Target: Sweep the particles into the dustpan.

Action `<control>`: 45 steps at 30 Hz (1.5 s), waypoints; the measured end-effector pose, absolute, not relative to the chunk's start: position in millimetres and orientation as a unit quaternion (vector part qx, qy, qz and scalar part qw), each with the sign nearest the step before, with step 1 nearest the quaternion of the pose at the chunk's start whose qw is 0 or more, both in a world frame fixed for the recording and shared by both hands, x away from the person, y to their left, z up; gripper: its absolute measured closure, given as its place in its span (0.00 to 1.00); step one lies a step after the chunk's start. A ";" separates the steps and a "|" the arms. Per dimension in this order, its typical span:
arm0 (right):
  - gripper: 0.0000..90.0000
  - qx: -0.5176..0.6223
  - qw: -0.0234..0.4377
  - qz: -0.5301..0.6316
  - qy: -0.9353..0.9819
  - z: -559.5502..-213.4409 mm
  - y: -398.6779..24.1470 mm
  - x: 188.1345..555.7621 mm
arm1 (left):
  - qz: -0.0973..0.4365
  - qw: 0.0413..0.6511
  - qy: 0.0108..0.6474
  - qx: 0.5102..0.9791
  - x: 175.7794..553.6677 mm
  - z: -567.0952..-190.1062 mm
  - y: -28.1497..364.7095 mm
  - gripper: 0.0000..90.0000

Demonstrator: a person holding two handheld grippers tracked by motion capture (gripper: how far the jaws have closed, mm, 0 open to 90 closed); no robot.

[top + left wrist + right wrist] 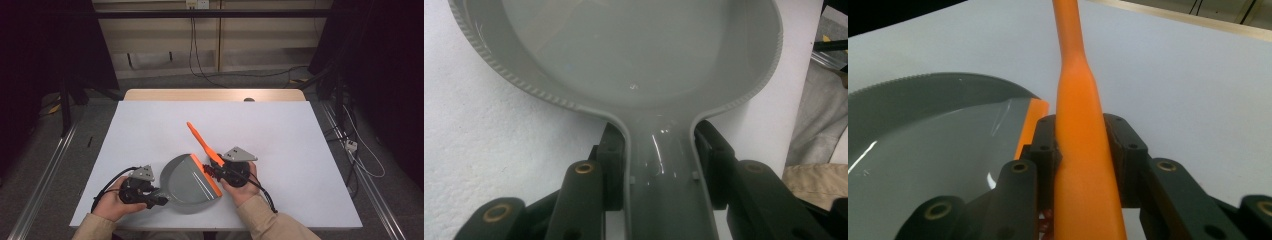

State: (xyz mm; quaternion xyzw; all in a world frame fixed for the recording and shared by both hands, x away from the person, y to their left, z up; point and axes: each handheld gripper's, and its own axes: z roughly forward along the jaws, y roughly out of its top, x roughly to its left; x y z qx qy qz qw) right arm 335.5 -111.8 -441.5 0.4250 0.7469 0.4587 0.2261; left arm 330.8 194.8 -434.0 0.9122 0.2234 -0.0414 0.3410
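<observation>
With the left gripper (161, 200) clamped on the grey dustpan (192, 180) handle and the right gripper (209, 171) clenching the orange brush (202, 141) beside its lip, a careless stroke risks tipping the pan.

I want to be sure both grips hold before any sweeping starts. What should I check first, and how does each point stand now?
1. Left gripper shut on the dustpan handle: ok.
2. Right gripper shut on the orange brush handle: ok.
3. Dustpan lying flat on the table: ok.
4. Orange lip of the dustpan facing the brush side: ok.
5. Brush bristles touching the table: cannot tell.
6. Dirt to sweep on the table: cannot tell, none seen.
</observation>
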 end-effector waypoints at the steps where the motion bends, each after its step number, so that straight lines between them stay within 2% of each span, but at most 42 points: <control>1: 0.77 0.426 0.226 0.459 0.746 -441.8 -110.3 335.4 | -0.041 0.338 0.222 0.914 331.0 -433.8 194.7 0.71; 30: 0.77 0.416 0.180 0.501 0.737 -439.4 -78.0 332.2 | -0.043 0.336 0.224 0.914 331.2 -435.9 195.9 0.71; 32: 0.78 0.412 0.162 0.513 0.735 -436.2 -72.1 331.8 | -0.043 0.334 0.222 0.915 331.5 -436.6 195.9 0.71; 38: 0.79 0.383 0.154 0.511 0.754 -435.3 -45.5 330.0 | -0.043 0.339 0.227 0.912 330.4 -437.0 196.6 0.71; 45: 0.79 0.385 0.150 0.530 0.740 -425.4 -50.9 339.1 | -0.045 0.339 0.220 0.913 330.8 -437.3 198.0 0.71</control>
